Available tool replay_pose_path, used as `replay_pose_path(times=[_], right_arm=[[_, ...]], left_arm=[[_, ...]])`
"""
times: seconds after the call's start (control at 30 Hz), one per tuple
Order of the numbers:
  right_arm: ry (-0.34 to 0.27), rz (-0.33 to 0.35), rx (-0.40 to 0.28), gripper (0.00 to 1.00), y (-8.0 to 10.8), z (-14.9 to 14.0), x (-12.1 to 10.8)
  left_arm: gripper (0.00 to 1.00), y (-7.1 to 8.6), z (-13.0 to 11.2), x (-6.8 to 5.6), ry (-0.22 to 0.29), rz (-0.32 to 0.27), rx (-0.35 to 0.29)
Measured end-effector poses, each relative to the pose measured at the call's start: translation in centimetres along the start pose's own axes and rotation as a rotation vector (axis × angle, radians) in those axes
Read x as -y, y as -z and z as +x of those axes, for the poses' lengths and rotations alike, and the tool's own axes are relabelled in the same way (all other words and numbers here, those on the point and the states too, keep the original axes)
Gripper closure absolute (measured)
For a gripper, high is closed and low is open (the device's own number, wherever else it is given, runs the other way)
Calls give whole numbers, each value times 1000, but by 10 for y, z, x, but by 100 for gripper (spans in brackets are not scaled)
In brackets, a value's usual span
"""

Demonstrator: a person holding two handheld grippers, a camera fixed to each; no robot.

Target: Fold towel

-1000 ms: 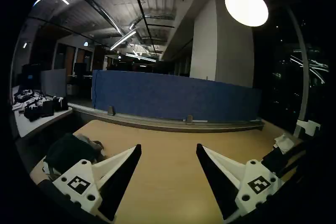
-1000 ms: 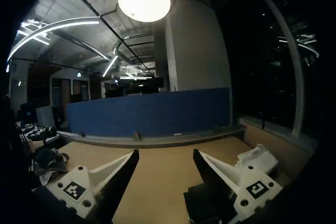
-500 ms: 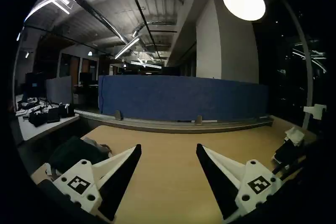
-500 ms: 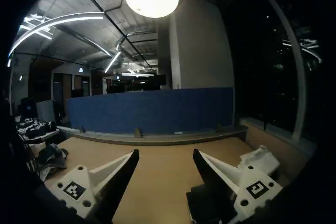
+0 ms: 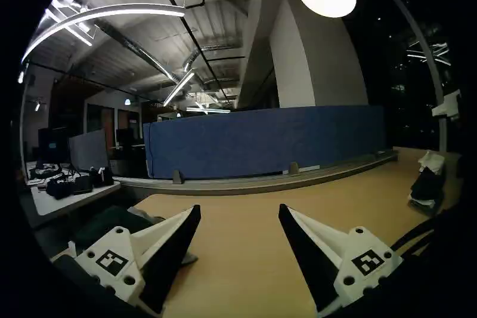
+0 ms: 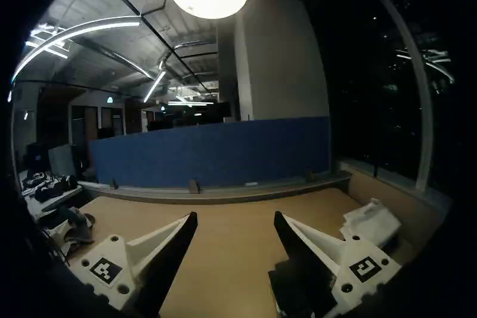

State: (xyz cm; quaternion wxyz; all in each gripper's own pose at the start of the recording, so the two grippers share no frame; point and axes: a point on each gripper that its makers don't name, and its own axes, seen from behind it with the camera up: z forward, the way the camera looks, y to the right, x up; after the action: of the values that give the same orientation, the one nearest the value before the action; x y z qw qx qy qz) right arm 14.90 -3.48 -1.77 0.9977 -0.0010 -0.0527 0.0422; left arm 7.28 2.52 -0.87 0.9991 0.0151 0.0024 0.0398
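My left gripper [image 5: 238,240] is open over the bare wooden table [image 5: 244,258], nothing between its fingers. A dark crumpled cloth heap [image 5: 110,222] lies behind its left finger at the table's left end. A small stack of dark and white folded cloths [image 5: 428,182] sits far right. My right gripper [image 6: 235,246] is also open and empty above the table [image 6: 226,240]. A white folded towel [image 6: 372,221] lies just beyond its right finger. A dark folded cloth [image 6: 292,291] shows under that finger. A crumpled cloth heap [image 6: 71,227] lies at the left edge.
A blue partition [image 5: 262,142] with a grey rail closes off the table's far edge; it also shows as the blue partition [image 6: 208,157]. A neighbouring desk [image 5: 65,187] with dark gear stands to the left. Dark windows [image 6: 381,109] run along the right.
The left gripper view has dropped lower and tilted, so the cloth stack at the right sits higher and the dark heap lower. The right gripper view has barely shifted. Both grippers stayed open.
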Motion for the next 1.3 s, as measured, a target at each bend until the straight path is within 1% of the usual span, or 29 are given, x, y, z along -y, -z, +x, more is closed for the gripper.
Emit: replay_pose_path(times=[0.07,0.17,0.3,0.4,0.57,0.87,0.97,1.3], right_arm=[[6,-3,2,0,-2,-2,3],[21,0,2,0,-6,-4,10],[44,5,0,0,-11,-8,18],[59,12,3,0,-14,-10,25],[74,23,0,0,-20,-12,34],[68,42,5,0,-27,-14,44],[66,46,3,0,-28,-14,44],[49,45,-15,0,-23,-13,33]], left_arm=[[3,-2,-5,5,-4,3,-10],[3,-3,-17,10,11,4,-20],[3,-5,-36,19,35,13,-16],[3,-7,-48,22,46,19,-9],[3,-8,-60,27,65,25,-6],[3,-9,-71,28,92,22,1],[3,-9,-72,26,83,20,2],[3,-10,-73,24,82,8,7]])
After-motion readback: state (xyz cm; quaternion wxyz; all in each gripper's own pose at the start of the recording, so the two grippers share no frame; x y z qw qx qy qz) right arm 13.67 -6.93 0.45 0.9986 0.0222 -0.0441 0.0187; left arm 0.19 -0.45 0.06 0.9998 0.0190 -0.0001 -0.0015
